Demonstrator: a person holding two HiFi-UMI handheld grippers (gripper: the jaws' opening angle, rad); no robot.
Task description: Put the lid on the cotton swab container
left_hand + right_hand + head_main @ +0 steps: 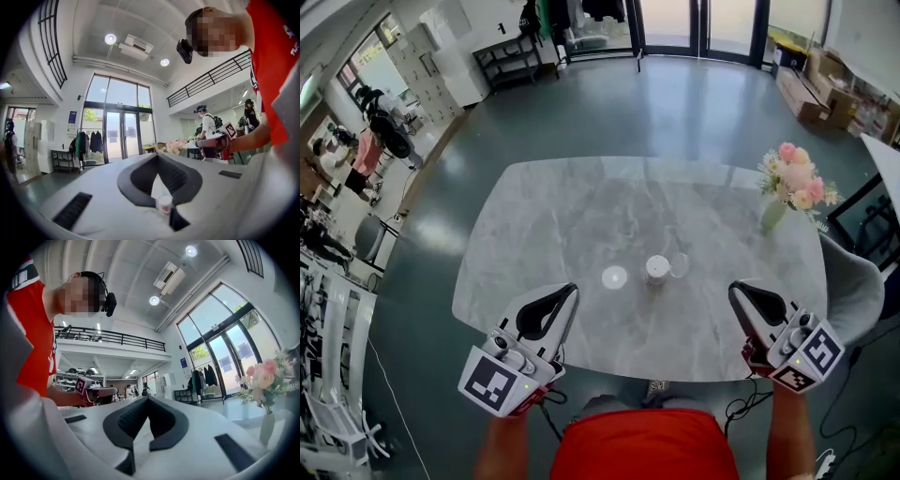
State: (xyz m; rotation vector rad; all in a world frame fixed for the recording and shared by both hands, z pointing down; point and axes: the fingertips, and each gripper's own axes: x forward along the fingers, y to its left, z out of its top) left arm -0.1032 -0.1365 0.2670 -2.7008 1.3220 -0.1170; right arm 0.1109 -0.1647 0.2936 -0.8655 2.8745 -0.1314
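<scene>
Centrally, swab container [657, 269] upright, on marble table [562, 216]

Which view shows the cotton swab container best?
Head view: the cotton swab container stands whole on the table. The left gripper view shows it tiny, low in frame; the right gripper view misses it.

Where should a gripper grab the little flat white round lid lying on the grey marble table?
Probably by its rim, coming straight down from above. The little flat white round lid lies flat and low on the grey marble table, so a sideways approach would find little to pinch. Jaws opened across two opposite edges should work best. The left gripper is the nearer one, now shut and empty.
</scene>
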